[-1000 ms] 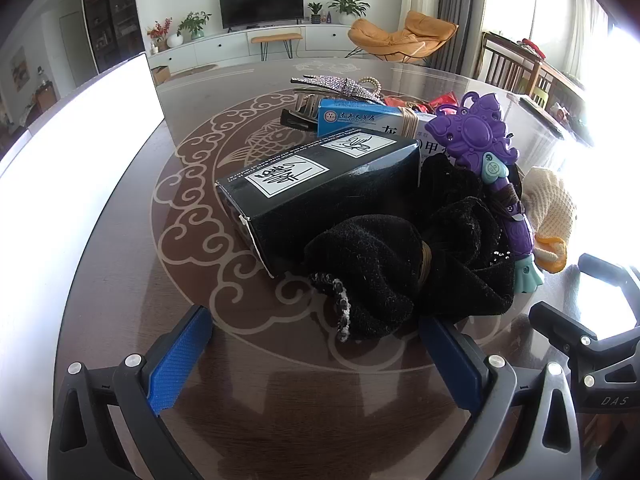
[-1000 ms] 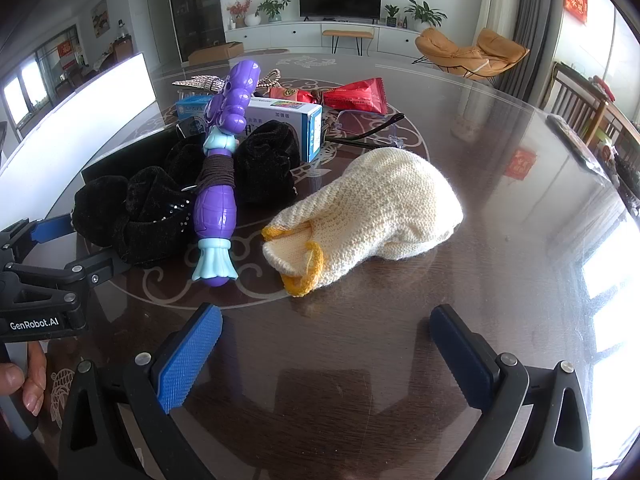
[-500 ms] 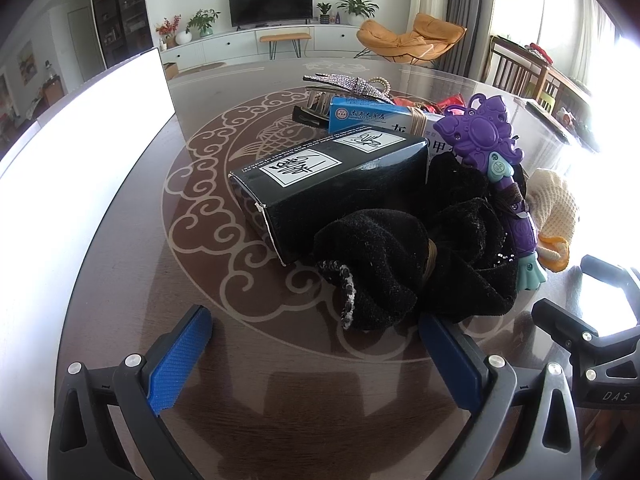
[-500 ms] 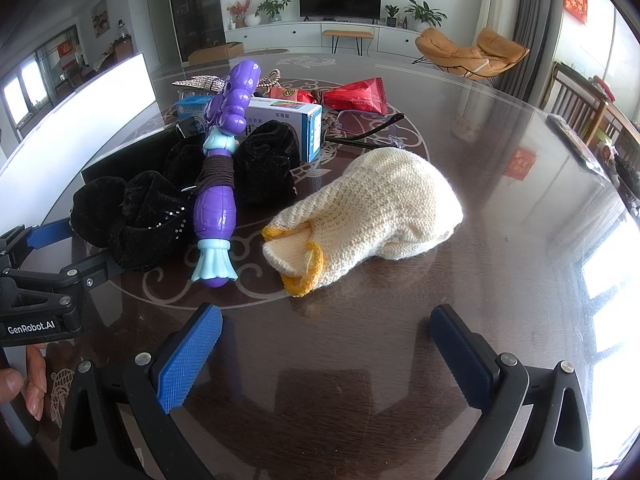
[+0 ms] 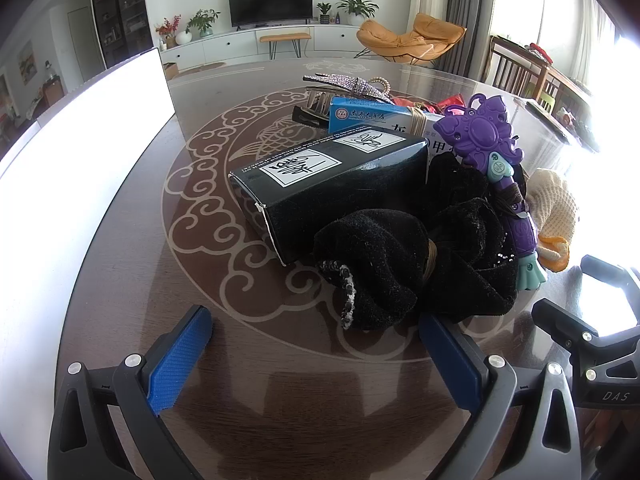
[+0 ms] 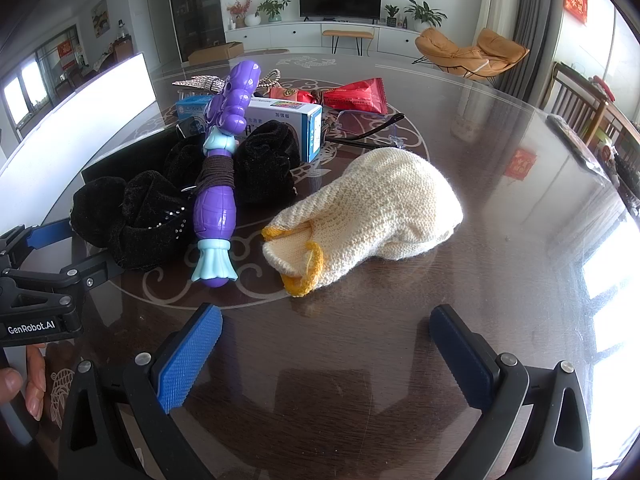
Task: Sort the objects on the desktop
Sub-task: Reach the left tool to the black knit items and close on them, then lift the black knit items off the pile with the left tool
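Observation:
A heap of objects lies on the dark table. A black box (image 5: 332, 184) lies on its side. A black velvet scrunchie (image 5: 404, 264) rests against it and also shows in the right wrist view (image 6: 132, 220). A purple toy wand (image 6: 220, 176) lies across the scrunchie. A cream knitted glove (image 6: 372, 216) lies to its right. My left gripper (image 5: 316, 354) is open and empty, just short of the scrunchie. My right gripper (image 6: 326, 344) is open and empty, just short of the glove.
A blue medicine box (image 6: 284, 124), a rhinestone hair clip (image 5: 344, 84), red snack packets (image 6: 352, 94) and glasses (image 6: 368, 128) lie farther back. A white board (image 5: 80, 128) stands along the table's left side. The left gripper's body (image 6: 40, 292) sits at the right view's left edge.
My left gripper has drawn back slightly and shifted left, so the heap sits farther right in its view. The right gripper has not moved.

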Demonstrator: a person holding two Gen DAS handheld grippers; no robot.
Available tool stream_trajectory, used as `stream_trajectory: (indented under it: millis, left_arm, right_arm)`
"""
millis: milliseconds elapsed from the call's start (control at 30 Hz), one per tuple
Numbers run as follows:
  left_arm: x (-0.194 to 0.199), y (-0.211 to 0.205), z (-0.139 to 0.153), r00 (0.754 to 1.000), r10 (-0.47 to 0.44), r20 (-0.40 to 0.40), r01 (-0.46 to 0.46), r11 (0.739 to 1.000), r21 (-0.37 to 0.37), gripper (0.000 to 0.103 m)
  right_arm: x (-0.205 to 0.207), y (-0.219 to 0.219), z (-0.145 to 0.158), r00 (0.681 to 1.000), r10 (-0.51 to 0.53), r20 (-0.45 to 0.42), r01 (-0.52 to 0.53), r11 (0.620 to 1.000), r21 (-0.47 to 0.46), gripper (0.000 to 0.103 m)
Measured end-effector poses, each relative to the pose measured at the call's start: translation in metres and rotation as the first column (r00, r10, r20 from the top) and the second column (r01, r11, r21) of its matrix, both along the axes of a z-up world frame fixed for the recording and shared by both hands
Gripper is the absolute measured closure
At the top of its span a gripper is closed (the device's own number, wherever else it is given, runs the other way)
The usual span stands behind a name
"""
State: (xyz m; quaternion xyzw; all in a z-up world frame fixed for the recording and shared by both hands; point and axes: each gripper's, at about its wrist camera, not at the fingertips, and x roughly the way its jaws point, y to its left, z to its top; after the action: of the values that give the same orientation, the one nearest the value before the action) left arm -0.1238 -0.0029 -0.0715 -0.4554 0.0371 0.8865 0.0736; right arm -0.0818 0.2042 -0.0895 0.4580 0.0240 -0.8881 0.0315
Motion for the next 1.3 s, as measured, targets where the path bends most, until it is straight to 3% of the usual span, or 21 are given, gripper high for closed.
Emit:
stream_trajectory:
  millis: [167,433,633,733,867,933,1000,1133,1300]
  left_arm:
    - [0.001,-0.002,0.000,1.000,-0.015,0.002,0.015,1.000,0.003,0.000]
    - [0.037,-0.026,0.000,0.995,-0.095,0.004,0.095,0.995,0.003,0.000]
    - [0.038,-0.034,0.001,0.999,-0.022,0.032,0.022,1.000,-0.003,0.000]
    - [0.032,-0.030,0.011,0.999,0.005,0.050,-0.010,0.996,0.091,0.000]
    - [0.020,-0.018,0.047,0.997,0.069,-0.034,-0.059,0.970,0.236,0.000]
    - [0.006,-0.010,0.057,0.992,0.119,-0.053,-0.102,0.962,0.252,0.000]
    - [-0.013,-0.001,0.050,0.988,0.154,-0.022,-0.146,0.966,0.212,0.000]
    - [-0.033,0.014,0.017,0.984,0.166,0.058,-0.168,0.985,0.029,0.000]
    - [-0.001,-0.013,0.015,0.998,0.055,-0.010,-0.055,0.998,0.028,0.000]
  right_arm:
    - [0.000,0.000,0.000,1.000,0.000,0.000,0.000,1.000,0.000,0.000]
    - [0.000,0.000,0.000,1.000,0.000,0.000,0.000,1.000,0.000,0.000]
    - [0.000,0.000,0.000,1.000,0.000,0.000,0.000,1.000,0.000,0.000]
    - [0.000,0.000,0.000,1.000,0.000,0.000,0.000,1.000,0.000,0.000]
    - [0.000,0.000,0.000,1.000,0.000,-0.001,0.000,1.000,0.000,0.000]
    - [0.000,0.000,0.000,1.000,0.000,0.000,0.000,1.000,0.000,0.000]
    - [0.000,0.000,0.000,1.000,0.000,0.000,0.000,1.000,0.000,0.000]
    - [0.000,0.000,0.000,1.000,0.000,0.000,0.000,1.000,0.000,0.000]
    - [0.000,0.000,0.000,1.000,0.000,0.000,0.000,1.000,0.000,0.000]
